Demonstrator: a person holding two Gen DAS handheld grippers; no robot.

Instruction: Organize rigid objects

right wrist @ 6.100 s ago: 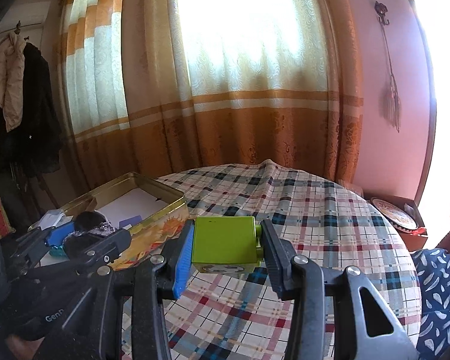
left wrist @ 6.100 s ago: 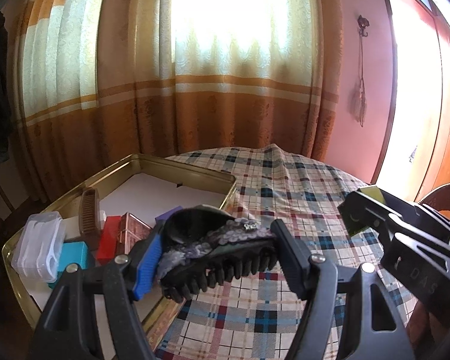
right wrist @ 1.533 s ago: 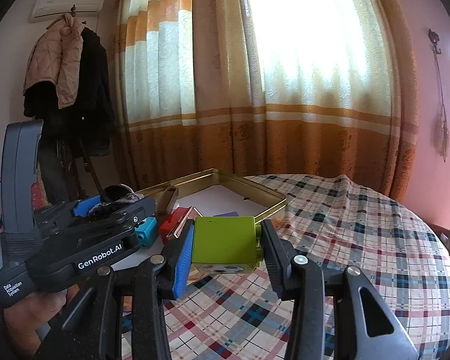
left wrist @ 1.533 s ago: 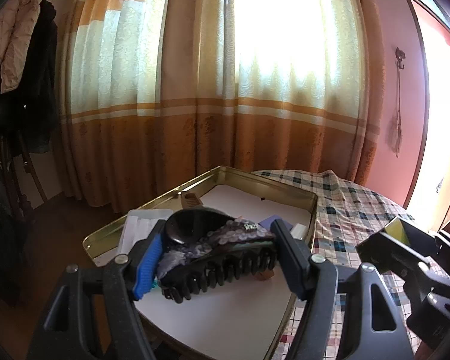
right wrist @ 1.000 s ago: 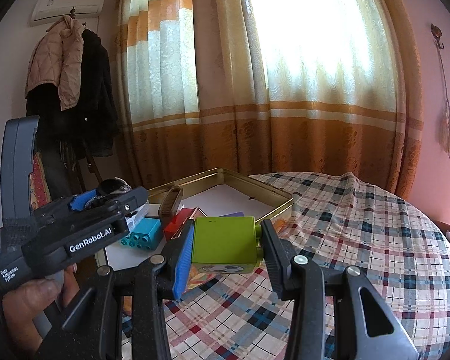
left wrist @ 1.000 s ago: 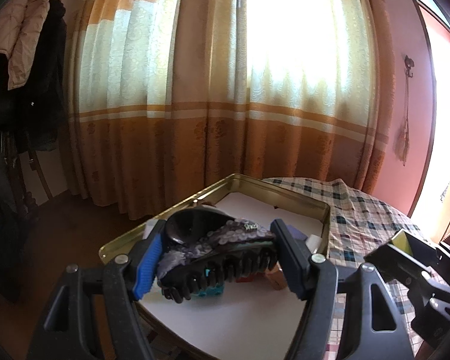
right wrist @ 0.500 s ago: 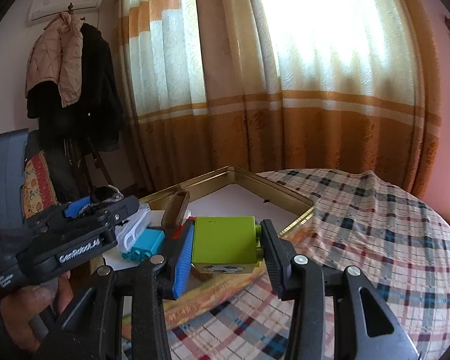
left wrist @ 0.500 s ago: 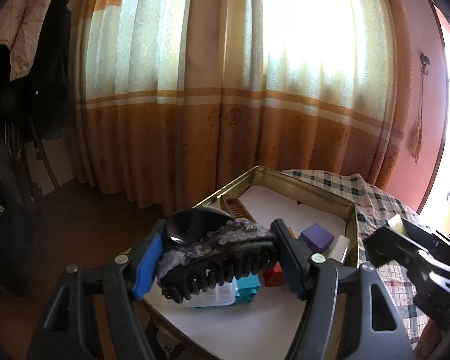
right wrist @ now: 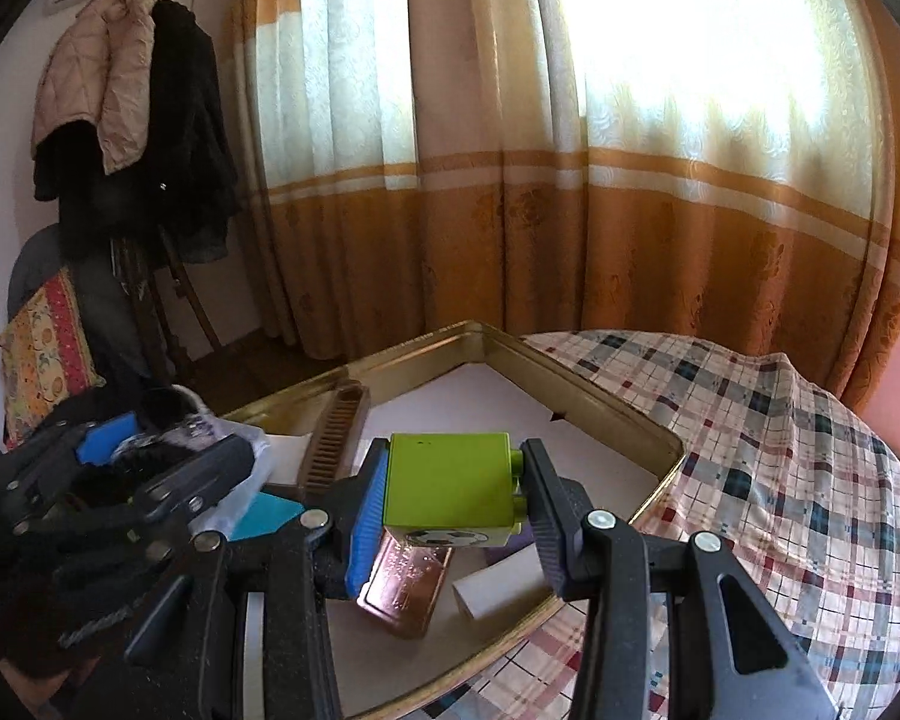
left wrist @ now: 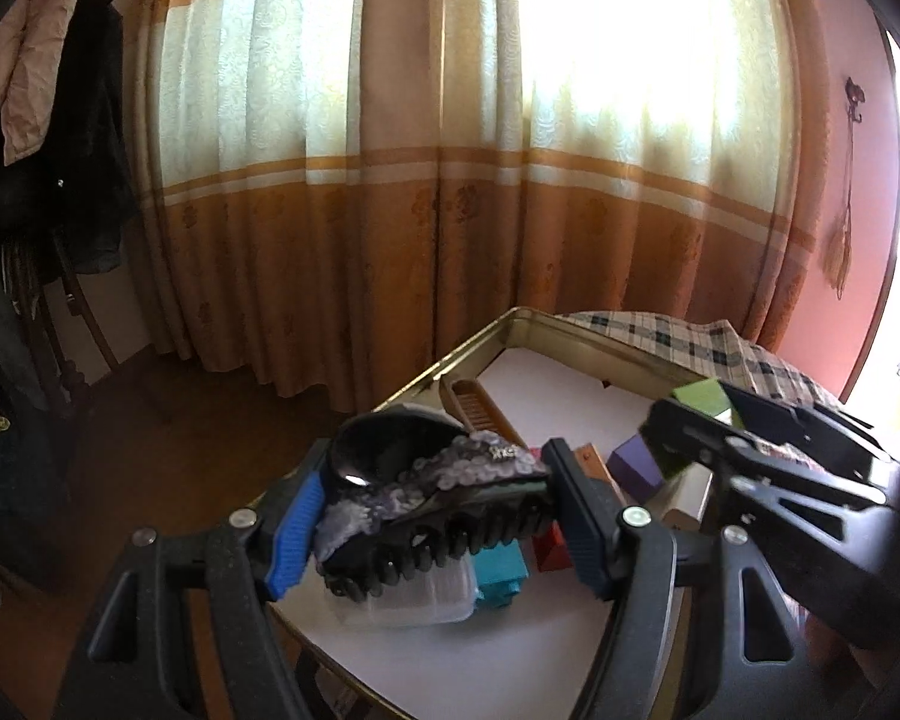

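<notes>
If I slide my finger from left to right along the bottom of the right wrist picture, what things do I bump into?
Left gripper holding the black hair claw → brown comb → green block in the right gripper → gold tray rim → checked tablecloth.

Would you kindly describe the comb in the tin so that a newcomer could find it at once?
Find the gold tray on the plaid tablecloth. Along its far left wall, near the corner, lies the brown comb. It is the only long, narrow, toothed piece; its neighbours are blocks and boxes.
</notes>
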